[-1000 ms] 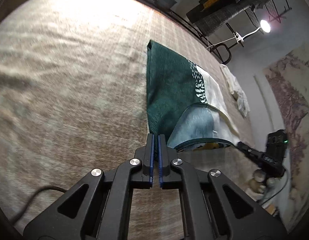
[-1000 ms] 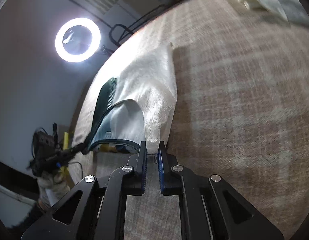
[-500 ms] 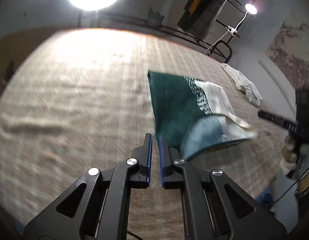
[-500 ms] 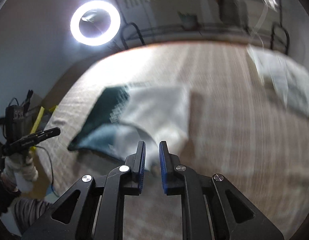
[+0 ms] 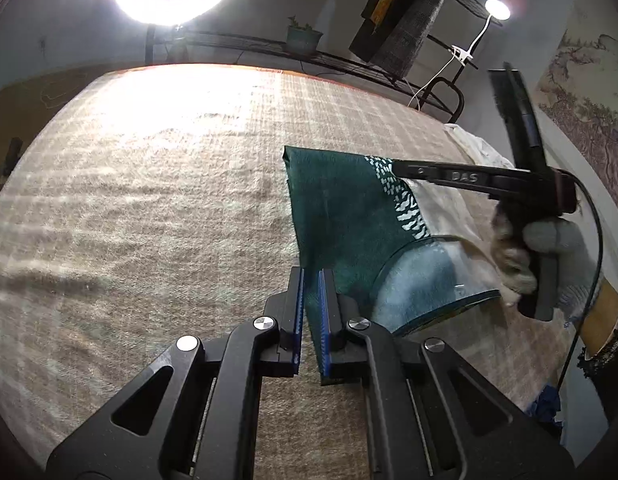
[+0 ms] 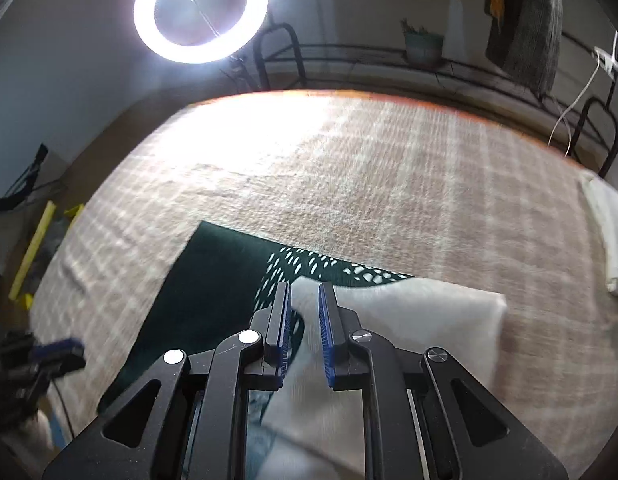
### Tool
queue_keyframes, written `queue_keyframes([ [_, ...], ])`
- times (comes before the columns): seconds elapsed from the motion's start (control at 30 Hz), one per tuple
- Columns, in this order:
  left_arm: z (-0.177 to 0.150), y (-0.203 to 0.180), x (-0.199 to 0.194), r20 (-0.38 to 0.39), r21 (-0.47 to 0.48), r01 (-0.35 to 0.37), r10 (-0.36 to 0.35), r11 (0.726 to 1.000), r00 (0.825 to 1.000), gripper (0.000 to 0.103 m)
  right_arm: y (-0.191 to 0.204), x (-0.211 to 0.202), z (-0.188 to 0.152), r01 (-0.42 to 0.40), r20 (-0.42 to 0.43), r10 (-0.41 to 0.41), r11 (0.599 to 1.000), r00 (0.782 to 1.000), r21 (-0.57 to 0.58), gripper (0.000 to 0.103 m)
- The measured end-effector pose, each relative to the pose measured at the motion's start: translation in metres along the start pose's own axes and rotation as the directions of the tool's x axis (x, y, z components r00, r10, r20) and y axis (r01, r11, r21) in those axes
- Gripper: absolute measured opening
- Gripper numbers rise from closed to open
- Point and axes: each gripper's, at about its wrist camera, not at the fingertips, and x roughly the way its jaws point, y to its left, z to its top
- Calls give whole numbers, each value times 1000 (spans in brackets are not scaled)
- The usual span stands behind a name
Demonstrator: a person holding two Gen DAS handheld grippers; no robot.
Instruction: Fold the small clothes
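Observation:
A small green and white garment (image 5: 349, 216) lies on the beige woven cover (image 5: 169, 208). In the left wrist view my left gripper (image 5: 311, 304) is nearly shut, with the garment's near green edge running between its blue pads. The right gripper shows there as a black tool (image 5: 489, 178) reaching over the garment, held by a gloved hand (image 5: 549, 256). In the right wrist view my right gripper (image 6: 305, 320) stands over the garment (image 6: 229, 280) with a narrow gap, and the white part (image 6: 409, 320) lies under and between its fingers. Whether either grips the cloth is unclear.
A white cloth (image 6: 609, 224) lies at the cover's right edge; it also shows in the left wrist view (image 5: 481, 148). A ring light (image 6: 201, 12), a metal rack (image 5: 309, 60) with a plant pot and hanging clothes stand behind the far edge.
Both grippers have swung up from the garment's near hem. The right gripper has moved left over the garment's middle. The lifted hem has come down somewhat.

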Motion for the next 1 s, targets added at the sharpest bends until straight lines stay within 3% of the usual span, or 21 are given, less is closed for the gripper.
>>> queue_keyframes([
  [0.17,0,4,8,-11,-14,-2,1,1000,1000,5,4,24,-8,9,-38,-9,1000,999,-21,13],
  [0.33,6,6,4,-14,-61,32,-33,998,999,7,-3,10,-6,-27,-29,28,999,999,23,13],
  [0.37,8,7,3,-17,-73,43,-45,996,999,12,-5,3,-4,-43,-18,44,998,999,35,13],
  [0.43,12,11,1,-16,-110,69,-71,992,997,44,-16,-21,-4,-87,19,86,993,996,76,27],
  [0.47,13,14,1,-8,-137,88,-90,987,996,45,-22,-30,-6,-101,33,99,990,995,97,31],
  [0.5,15,17,2,-9,-165,99,-102,981,995,45,-31,-42,-9,-120,48,114,985,992,126,35],
  [0.7,16,34,23,-55,-300,160,-185,940,981,45,-96,-86,-51,-184,77,168,940,983,287,35],
  [0.83,15,40,39,-84,-350,174,-216,920,973,45,-138,-86,-84,-223,80,210,877,975,425,35],
  [1.0,16,45,56,-110,-392,188,-249,901,962,45,-158,-77,-105,-272,89,263,826,961,494,35],
])
